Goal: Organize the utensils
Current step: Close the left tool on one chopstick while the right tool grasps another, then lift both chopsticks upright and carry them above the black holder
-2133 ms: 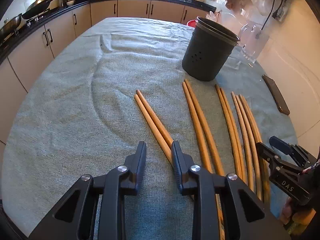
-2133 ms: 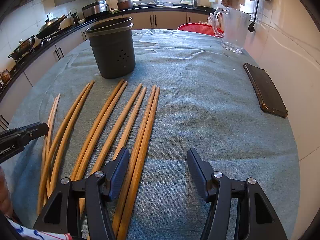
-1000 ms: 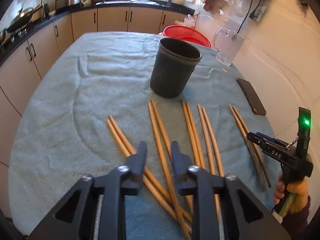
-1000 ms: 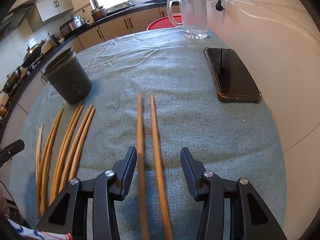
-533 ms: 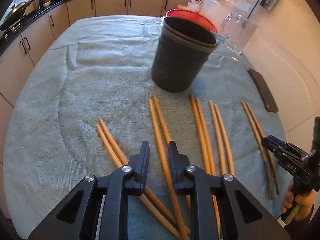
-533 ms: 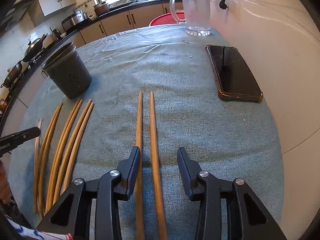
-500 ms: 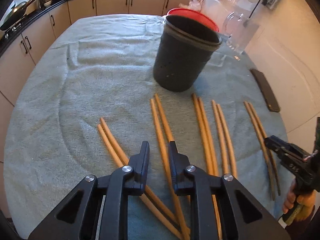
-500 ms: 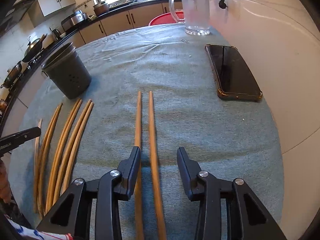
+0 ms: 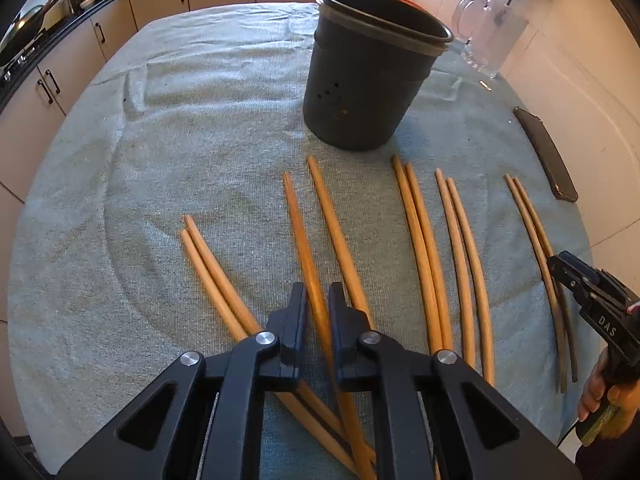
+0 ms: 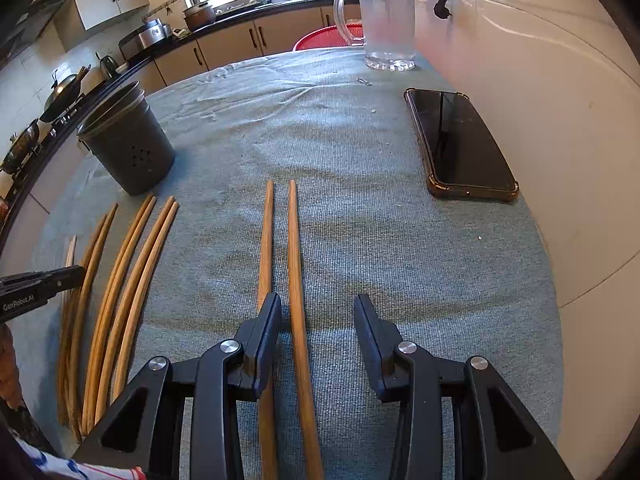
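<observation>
On the ribbed grey-green cloth (image 9: 200, 128), the left gripper (image 9: 318, 300) has just closed, pinching one smooth round wooden chopstick (image 9: 298, 220) near the tabletop's near edge. The right gripper (image 10: 316, 312) stands partly open astride a second chopstick (image 10: 295, 260); the perforated dark holder (image 9: 360, 92) stands mid-table.

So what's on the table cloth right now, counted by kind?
chopsticks: 10
holder: 1
jug: 1
phone: 1
Total: 13
</observation>
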`<action>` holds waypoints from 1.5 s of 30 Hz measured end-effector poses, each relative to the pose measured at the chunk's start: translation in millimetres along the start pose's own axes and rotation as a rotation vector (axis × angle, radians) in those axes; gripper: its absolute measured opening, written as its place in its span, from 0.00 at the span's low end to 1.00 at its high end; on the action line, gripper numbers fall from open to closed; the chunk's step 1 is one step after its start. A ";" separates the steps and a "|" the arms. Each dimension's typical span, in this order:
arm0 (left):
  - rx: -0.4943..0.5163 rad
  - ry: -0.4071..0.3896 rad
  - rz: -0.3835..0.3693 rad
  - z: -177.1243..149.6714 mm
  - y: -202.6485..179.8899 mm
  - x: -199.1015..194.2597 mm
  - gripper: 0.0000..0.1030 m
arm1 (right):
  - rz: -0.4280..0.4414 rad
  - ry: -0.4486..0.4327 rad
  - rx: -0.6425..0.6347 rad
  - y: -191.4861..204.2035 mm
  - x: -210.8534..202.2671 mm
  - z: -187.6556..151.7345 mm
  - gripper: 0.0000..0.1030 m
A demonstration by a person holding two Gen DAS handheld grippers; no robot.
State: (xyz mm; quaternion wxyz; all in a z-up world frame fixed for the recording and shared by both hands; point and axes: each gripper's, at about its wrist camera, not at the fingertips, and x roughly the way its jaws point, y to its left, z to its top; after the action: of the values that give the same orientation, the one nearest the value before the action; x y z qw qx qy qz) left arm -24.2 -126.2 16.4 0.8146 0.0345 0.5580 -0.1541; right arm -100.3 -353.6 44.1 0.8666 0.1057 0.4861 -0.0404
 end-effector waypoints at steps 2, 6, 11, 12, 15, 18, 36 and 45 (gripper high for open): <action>-0.010 0.021 0.002 4.2 -0.7 1.5 0.10 | -0.006 0.021 -0.014 1.3 0.8 3.2 0.39; -0.006 0.062 0.006 16.0 -2.6 5.0 0.10 | 0.009 0.100 -0.032 1.4 6.0 17.0 0.39; -0.041 0.115 -0.036 31.7 7.5 10.2 0.10 | -0.010 0.193 -0.082 5.8 21.2 41.4 0.38; -0.048 0.124 -0.045 33.4 9.5 10.8 0.10 | -0.028 0.209 -0.099 7.9 25.4 46.1 0.37; -0.053 0.140 -0.054 38.6 12.7 12.6 0.10 | -0.048 0.249 -0.123 12.9 36.1 58.6 0.34; -0.047 0.147 -0.049 47.4 13.1 15.5 0.10 | -0.060 0.279 -0.140 17.6 43.0 68.4 0.26; 0.074 -0.028 0.001 35.3 -9.8 -11.5 0.06 | -0.001 0.257 -0.206 23.0 40.9 72.4 0.06; 0.090 -0.272 -0.053 -1.3 -14.1 -93.5 0.06 | 0.087 0.039 -0.094 7.4 -33.4 48.8 0.06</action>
State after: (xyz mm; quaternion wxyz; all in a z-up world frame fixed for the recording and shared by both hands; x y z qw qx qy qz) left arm -60.4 -119.5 103.5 0.8761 0.0348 0.4356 -0.2037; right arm -75.8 -358.4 98.2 0.8619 0.0867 0.4991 0.0222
